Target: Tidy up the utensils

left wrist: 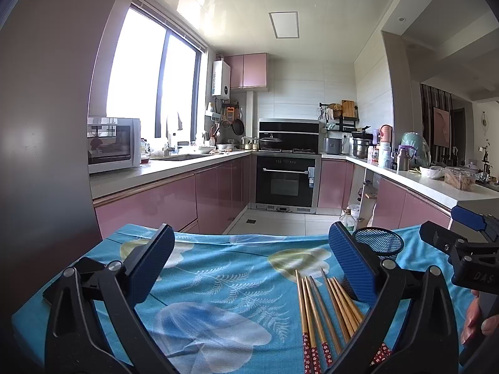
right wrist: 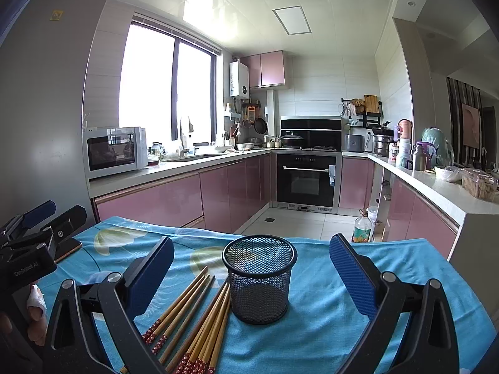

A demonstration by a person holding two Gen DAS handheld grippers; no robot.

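Observation:
Several wooden chopsticks [left wrist: 324,311] with red patterned ends lie on the blue floral tablecloth [left wrist: 218,280]; they also show in the right wrist view [right wrist: 193,318]. A black mesh holder [right wrist: 259,277] stands upright and empty just right of them; it shows behind my left gripper's right finger [left wrist: 379,241]. My left gripper [left wrist: 251,268] is open and empty, hovering left of the chopsticks. My right gripper [right wrist: 252,275] is open and empty, with the holder between its fingers but further off. Each gripper shows at the edge of the other's view.
The table's far edge [right wrist: 280,238] drops to a tiled kitchen floor. A bottle [right wrist: 361,227] stands on the floor past it. Pink cabinets and counters with a microwave [right wrist: 115,151] and an oven [right wrist: 305,177] surround the room.

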